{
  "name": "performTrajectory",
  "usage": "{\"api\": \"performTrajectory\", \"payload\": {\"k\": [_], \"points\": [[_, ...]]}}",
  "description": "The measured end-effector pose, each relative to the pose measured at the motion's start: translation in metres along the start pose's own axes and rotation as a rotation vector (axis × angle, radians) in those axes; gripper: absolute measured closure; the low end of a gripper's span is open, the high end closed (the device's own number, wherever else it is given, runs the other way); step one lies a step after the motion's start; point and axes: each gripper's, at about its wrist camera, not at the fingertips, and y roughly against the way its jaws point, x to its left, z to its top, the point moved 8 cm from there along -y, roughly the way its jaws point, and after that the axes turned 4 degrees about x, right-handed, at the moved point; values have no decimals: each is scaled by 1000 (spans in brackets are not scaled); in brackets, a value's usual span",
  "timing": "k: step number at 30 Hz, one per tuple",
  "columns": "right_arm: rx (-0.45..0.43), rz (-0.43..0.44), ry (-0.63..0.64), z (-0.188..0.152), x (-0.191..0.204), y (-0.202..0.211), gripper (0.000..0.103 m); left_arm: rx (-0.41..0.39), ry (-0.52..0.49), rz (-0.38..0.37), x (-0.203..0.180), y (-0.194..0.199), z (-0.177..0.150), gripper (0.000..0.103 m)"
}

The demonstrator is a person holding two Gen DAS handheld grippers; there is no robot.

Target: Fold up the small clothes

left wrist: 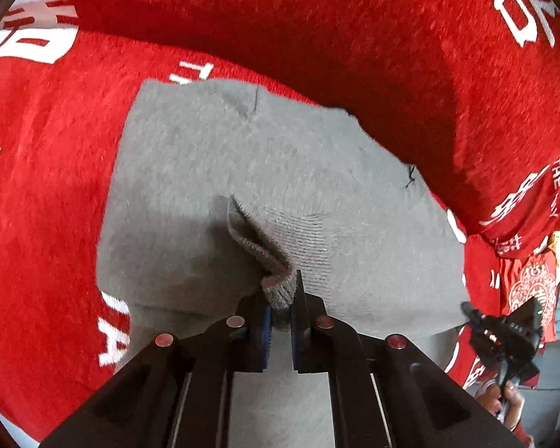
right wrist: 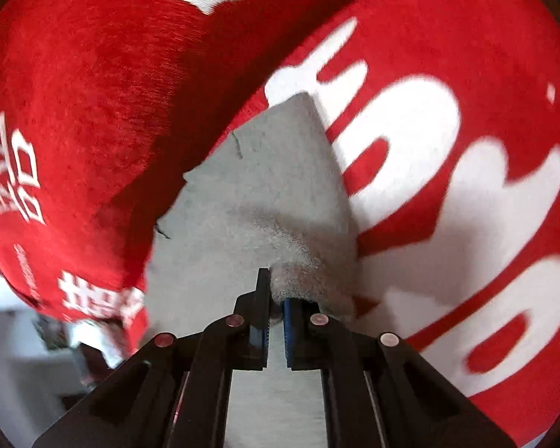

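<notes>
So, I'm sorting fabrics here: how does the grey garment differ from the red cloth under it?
The grey garment is plain, with a ribbed knit edge; the red cloth carries white lettering. The grey garment is smaller and lies on top; the red cloth spreads past it on all sides. Left gripper and right gripper each pinch the garment, not the cloth. Both look soft and fuzzy.

Grey garment [left wrist: 242, 156] — soft, matt knit (ribbed hem); red blanket [left wrist: 48, 171] — fuzzy, white-printed cloth.

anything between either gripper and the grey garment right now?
No. Both are already shut on it: the left gripper pinches a ribbed edge of the grey garment, the right gripper another edge. The red blanket lies under and behind it.
</notes>
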Motion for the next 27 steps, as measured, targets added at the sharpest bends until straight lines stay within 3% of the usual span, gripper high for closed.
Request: {"api": "performTrajectory", "payload": {"k": [3,5,8,11,13,14,19,22,23,24,27], "points": [[54,-41,7,-8,-20,-6,96,25,-11,53,6,-12,-10,94],[100,-57,19,-21,-28,-9,93,14,-6,50,8,-10,-13,94],[150,-75,72,-37,-29,-1,82,7,-18,70,14,-2,-11,94],[121,-82,95,-33,-28,15,68,20,-36,78,12,-2,-5,94],[61,-89,76,-17,-31,28,52,5,-63,89,5,1,1,94],[46,-84,61,-11,-31,30,52,-5,-74,92,1,3,3,94],[-4,-69,13,36,-30,19,52,-33,-93,100,-6,7,13,94],[48,-63,1,52,-24,-8,54,-5,-86,124,0,-3,10,94],[51,-78,24,54,-18,-12,63,-3,-83,129,1,-4,8,94],[72,-129,94,55,-9,-16,94,-5,-81,130,0,-4,7,94],[55,-336,301,57,9,-16,95,-19,-81,130,-6,-2,5,94]]}}
